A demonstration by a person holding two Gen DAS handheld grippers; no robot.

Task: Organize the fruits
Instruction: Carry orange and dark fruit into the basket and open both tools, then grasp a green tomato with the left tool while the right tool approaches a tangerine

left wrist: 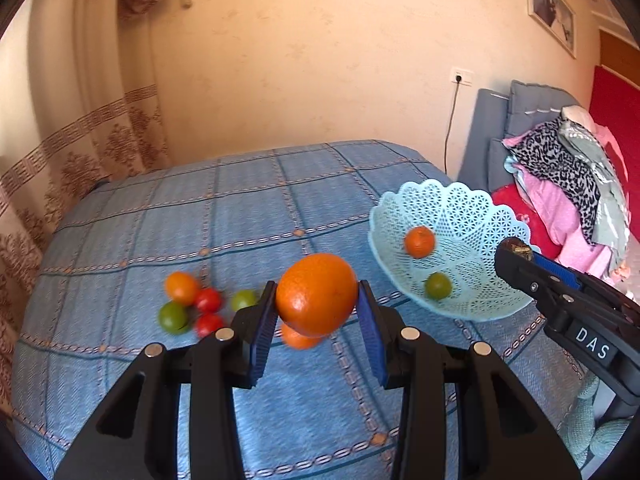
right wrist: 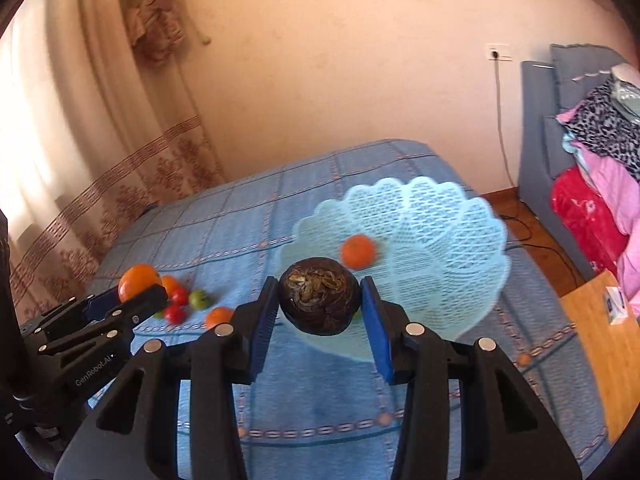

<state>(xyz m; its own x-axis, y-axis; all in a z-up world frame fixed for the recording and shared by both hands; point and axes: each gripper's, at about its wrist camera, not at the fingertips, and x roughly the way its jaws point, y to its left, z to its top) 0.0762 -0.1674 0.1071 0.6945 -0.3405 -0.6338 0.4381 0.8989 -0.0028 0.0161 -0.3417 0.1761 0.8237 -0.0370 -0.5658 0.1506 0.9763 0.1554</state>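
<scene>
The basket (left wrist: pixel 472 220) holds two fruits: a small orange (left wrist: pixel 419 242) and a green one (left wrist: pixel 438 286). On the blue bedspread (left wrist: pixel 160 220) lie two more oranges, two green fruits and two red tomatoes (left wrist: pixel 208 300). The left gripper (left wrist: pixel 317 308) is clamped on a large orange (left wrist: pixel 316 292), lifted above the cloth. The right gripper (right wrist: pixel 320 304) grips a dark brown fruit (right wrist: pixel 319 300) above the basket's near rim. The basket sits near the bed's right edge; the far bedspread is bare.
</scene>
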